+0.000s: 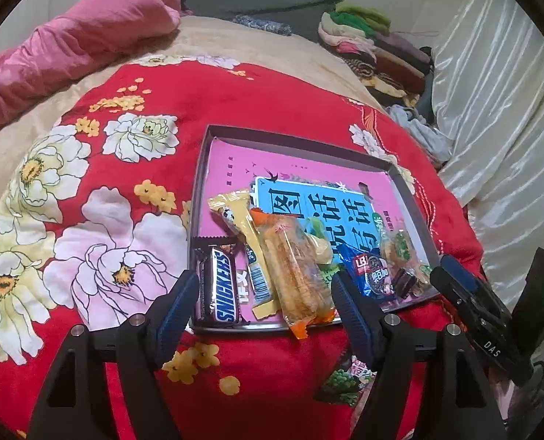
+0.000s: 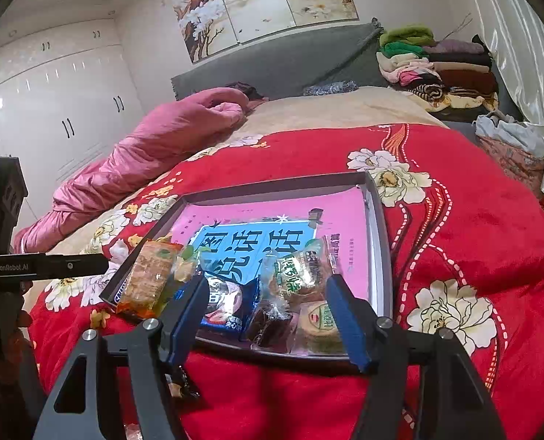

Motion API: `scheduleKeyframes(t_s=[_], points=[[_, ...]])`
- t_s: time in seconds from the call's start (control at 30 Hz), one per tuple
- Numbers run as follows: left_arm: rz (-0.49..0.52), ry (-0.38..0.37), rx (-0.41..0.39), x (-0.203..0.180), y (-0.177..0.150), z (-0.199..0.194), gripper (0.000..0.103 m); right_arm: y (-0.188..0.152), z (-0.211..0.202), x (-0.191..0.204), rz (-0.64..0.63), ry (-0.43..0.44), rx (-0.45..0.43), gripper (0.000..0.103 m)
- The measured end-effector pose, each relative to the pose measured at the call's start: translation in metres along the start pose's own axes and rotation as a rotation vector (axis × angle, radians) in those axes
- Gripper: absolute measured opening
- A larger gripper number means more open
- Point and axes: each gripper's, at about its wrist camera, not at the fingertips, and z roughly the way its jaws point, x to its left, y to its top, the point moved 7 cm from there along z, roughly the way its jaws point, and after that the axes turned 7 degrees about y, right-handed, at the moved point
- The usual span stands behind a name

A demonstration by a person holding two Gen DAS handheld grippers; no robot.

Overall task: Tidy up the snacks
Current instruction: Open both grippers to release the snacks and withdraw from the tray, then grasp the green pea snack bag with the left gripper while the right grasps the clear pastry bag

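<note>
A shallow grey tray [image 1: 407, 190] with a pink and blue printed bottom lies on the red flowered quilt; it also shows in the right wrist view [image 2: 378, 220]. Along its near edge lie a Snickers bar [image 1: 222, 286], a yellow wafer stick [image 1: 246, 234], an orange clear-wrapped cake [image 1: 294, 275], a blue cookie pack [image 1: 371, 275] and green-labelled pastries [image 2: 305, 275]. My left gripper [image 1: 266, 293] is open and empty, just in front of the tray's near left edge. My right gripper [image 2: 266, 297] is open and empty over the near right snacks.
A loose green-printed snack packet [image 1: 345, 381] lies on the quilt under my left gripper's right finger. A pink duvet [image 1: 70, 47] lies rolled at the far left. Folded clothes [image 2: 437, 69] are stacked by the grey headboard. White curtains [image 1: 499, 110] hang on the right.
</note>
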Motion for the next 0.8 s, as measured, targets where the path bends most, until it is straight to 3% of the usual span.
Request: scheduleKeyframes(t_s=[0.33, 0.8], points=[[0.007, -0.015, -0.005, -0.003, -0.002, -0.009, 0.078, -0.002, -0.006, 0.010, -0.009, 0.032, -0.003, 0.079], [0.042, -0.033, -0.003, -0.015, -0.009, -0.019, 0.078, -0.014, -0.018, 0.033, -0.074, 0.052, 0.023, 0.081]])
